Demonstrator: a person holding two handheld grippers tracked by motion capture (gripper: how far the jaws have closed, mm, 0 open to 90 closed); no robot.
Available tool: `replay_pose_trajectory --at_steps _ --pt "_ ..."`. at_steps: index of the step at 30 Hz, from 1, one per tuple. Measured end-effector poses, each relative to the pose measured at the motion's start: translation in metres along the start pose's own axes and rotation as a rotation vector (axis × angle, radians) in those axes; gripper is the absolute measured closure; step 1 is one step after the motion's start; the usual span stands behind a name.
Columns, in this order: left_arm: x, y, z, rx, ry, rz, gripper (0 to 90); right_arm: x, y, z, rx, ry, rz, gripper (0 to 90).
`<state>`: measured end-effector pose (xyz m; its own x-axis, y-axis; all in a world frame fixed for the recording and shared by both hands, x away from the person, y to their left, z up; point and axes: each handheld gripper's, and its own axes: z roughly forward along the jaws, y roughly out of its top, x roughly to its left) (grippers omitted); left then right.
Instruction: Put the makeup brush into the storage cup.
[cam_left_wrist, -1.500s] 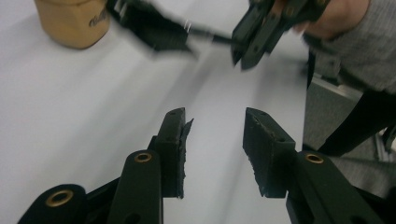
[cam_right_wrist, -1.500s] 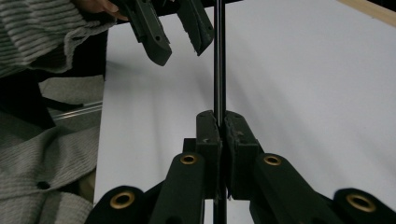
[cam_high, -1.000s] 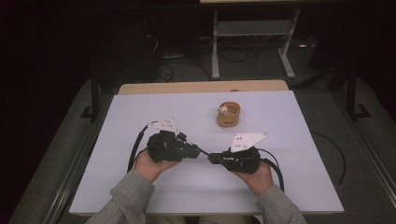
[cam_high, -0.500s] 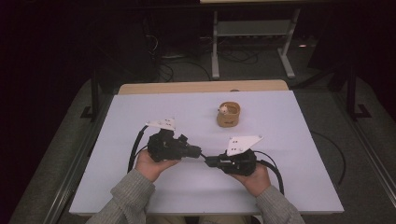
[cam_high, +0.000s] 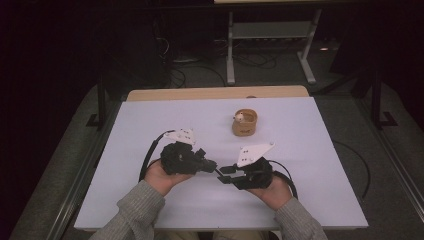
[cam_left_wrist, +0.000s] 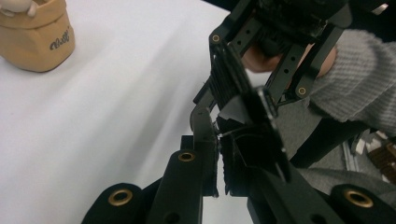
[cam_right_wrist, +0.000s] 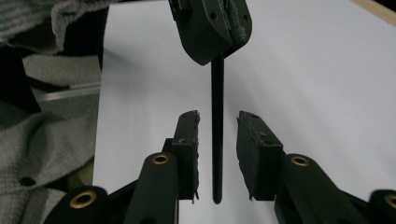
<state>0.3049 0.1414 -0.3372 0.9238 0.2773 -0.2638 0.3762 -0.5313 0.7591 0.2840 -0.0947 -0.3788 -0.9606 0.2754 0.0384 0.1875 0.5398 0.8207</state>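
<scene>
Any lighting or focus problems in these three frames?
High view: room behind the table nearly black, sharpness soft. Left gripper view: left claw close and blurred, tan pouch readable. Right gripper view: white tabletop is bright with little texture, thin black rod between the right claw reasonably sharp.

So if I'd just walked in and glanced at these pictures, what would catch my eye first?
Probably the two black tools meeting tip to tip at the near middle of the white table: the left tool is shut on a thin black stick, which hangs between the open jaws of the right tool. Next, the small tan pouch farther back, standing alone with something pale poking out of its top.
</scene>
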Motion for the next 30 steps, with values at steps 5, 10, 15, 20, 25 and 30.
replay_pose_trajectory --at_steps 5,10,15,20,25,30 --pt "0.000 0.000 0.005 0.036 0.006 0.035 85.2 0.001 0.002 0.003 0.032 0.014 -0.008 73.3" --pt "0.000 0.001 0.008 0.037 -0.005 0.043 85.2 0.001 0.001 0.006 0.048 0.027 0.009 83.0" --pt "-0.002 0.002 0.007 0.026 -0.012 0.038 84.6 0.001 0.001 0.005 0.038 0.043 0.011 84.3" --pt "-0.001 0.002 0.001 -0.021 -0.004 0.007 78.8 -0.003 -0.006 0.003 -0.023 0.056 0.060 84.6" --pt "0.000 0.002 0.000 -0.025 0.003 0.002 79.0 -0.003 -0.008 0.004 -0.046 0.047 0.069 84.6" --pt "0.000 0.002 0.002 -0.019 -0.003 -0.006 83.9 0.000 -0.009 0.010 -0.029 0.041 0.059 84.6"
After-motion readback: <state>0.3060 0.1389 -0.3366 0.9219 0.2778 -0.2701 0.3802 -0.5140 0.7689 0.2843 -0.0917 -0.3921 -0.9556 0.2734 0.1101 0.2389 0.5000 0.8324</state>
